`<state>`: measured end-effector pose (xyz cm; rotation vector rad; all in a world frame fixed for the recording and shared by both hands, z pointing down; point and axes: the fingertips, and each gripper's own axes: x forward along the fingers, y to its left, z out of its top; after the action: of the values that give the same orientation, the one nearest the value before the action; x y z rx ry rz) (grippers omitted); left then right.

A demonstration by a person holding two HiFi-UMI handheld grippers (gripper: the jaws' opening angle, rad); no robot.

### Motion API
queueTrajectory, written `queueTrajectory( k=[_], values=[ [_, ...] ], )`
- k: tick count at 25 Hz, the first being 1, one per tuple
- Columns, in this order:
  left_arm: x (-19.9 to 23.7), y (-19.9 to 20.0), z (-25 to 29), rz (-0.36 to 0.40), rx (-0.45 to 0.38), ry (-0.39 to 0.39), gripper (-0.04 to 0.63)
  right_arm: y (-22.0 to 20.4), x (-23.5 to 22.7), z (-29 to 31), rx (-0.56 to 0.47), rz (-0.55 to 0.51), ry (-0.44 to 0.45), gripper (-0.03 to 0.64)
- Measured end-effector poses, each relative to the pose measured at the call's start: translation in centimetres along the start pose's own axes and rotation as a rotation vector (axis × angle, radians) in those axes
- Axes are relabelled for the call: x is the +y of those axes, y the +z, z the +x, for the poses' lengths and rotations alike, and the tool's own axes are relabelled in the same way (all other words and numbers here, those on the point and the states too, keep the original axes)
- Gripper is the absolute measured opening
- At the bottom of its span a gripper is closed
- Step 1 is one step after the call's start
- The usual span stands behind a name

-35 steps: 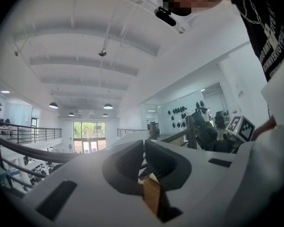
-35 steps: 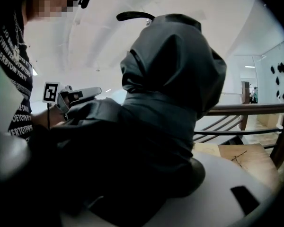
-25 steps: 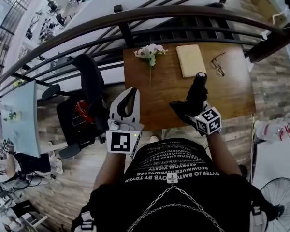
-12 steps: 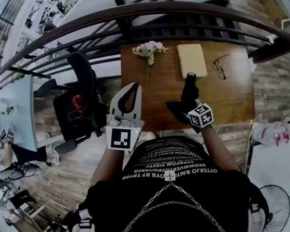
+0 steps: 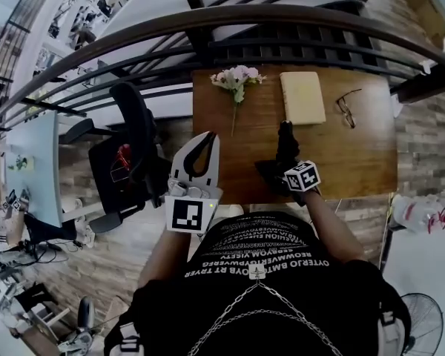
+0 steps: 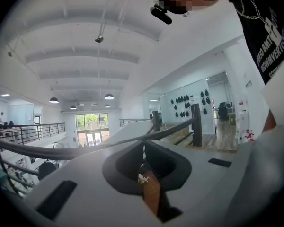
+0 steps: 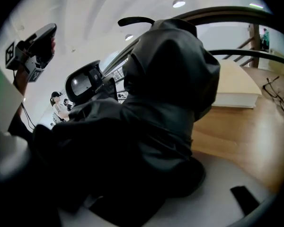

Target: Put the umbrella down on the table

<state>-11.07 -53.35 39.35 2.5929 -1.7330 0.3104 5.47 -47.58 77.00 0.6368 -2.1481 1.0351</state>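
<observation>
Right gripper [image 5: 280, 170], clamped on the folded black fabric umbrella [image 5: 285, 141], has sunk toward the brown wooden table [image 5: 360, 158]. The umbrella hangs over its near half, set-down apparently close. Left gripper [image 5: 208, 138] is closed and empty.

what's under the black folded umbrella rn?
Brown wooden table, bare around the black folded umbrella; beige book, dark-framed glasses and pink flower sprig lie farther back. The patch directly beneath is covered.

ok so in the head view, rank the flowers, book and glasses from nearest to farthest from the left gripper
1. flowers, on the left, closest to the left gripper
2. book, in the middle
3. glasses, far right
</observation>
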Motion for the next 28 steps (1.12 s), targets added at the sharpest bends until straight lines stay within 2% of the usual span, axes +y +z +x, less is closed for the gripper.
queueTrajectory(
  k=[5,10,14,17,19,28],
  values=[
    [-0.3,0.0,-0.7,0.018,0.016,-0.007,0.037,-1.5,-0.2,1.8,0.078,0.044,-0.014,0.29],
    [-0.5,-0.1,-2.3,0.035,0.03,-0.007,0.037,-3.0,-0.8,3.6,0.143,0.041,-0.065,0.291],
    [-1.2,-0.5,-3.6,0.061,0.039,-0.019,0.037,-3.4,-1.5,3.8,0.157,0.069,-0.105,0.299],
    [-1.5,-0.8,-4.9,0.039,0.042,-0.012,0.037,-3.3,-1.2,3.9,0.144,0.097,-0.111,0.325],
    [-1.5,-0.8,-6.0,0.037,0.035,-0.008,0.037,-3.1,-0.6,3.8,0.125,0.104,-0.124,0.368],
    [-0.6,0.0,-10.1,0.019,-0.012,0.009,0.037,-1.2,1.1,-3.3,-0.069,0.056,-0.243,0.373]
  ],
)
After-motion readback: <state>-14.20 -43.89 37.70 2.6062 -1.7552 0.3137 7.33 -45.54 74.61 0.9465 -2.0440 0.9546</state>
